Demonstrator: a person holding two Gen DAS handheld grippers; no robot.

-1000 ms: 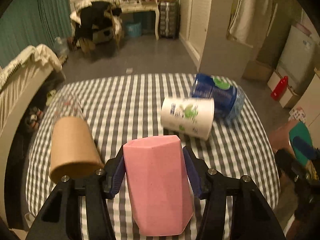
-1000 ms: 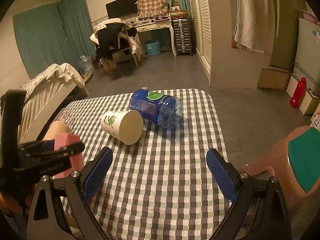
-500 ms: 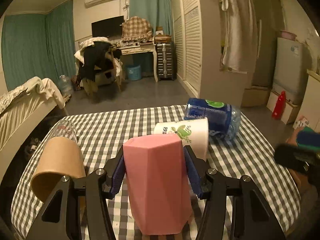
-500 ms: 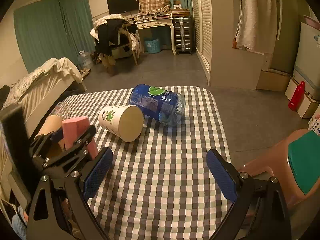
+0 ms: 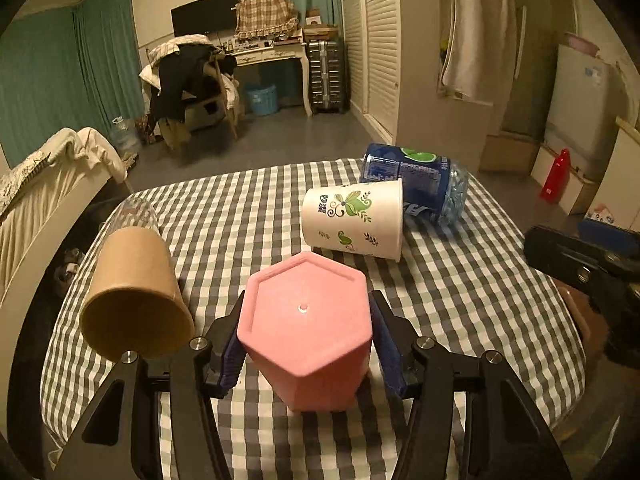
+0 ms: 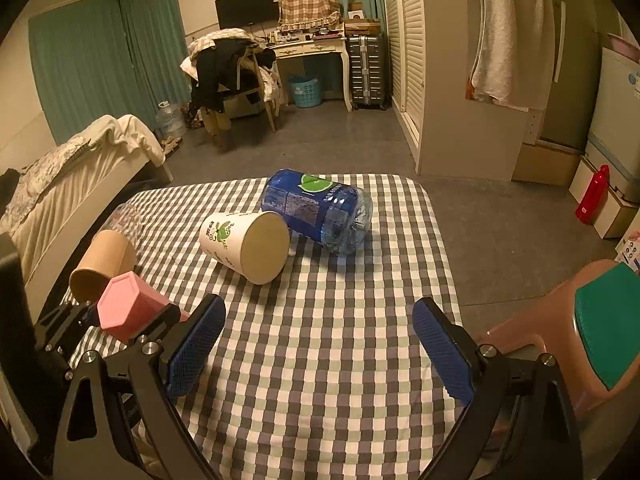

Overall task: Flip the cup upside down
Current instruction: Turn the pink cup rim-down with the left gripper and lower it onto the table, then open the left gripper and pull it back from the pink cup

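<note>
A pink hexagonal cup [image 5: 308, 332] stands bottom-up on the checked tablecloth [image 5: 248, 216], its flat base facing me. My left gripper [image 5: 306, 344] is shut on the pink cup, blue pads against its two sides. The cup also shows in the right wrist view [image 6: 124, 306] at the left, held by the left gripper. My right gripper [image 6: 318, 344] is open and empty above the near part of the table.
A brown paper cup [image 5: 134, 292] lies on its side left of the pink cup. A white printed cup [image 5: 354, 218] and a blue water bottle [image 5: 420, 190] lie on their sides further back. A pink stool [image 6: 560, 320] stands right of the table.
My left gripper has tipped forward and down with the pink cup, so its base now faces the camera and it rests on the cloth. The right gripper has barely moved.
</note>
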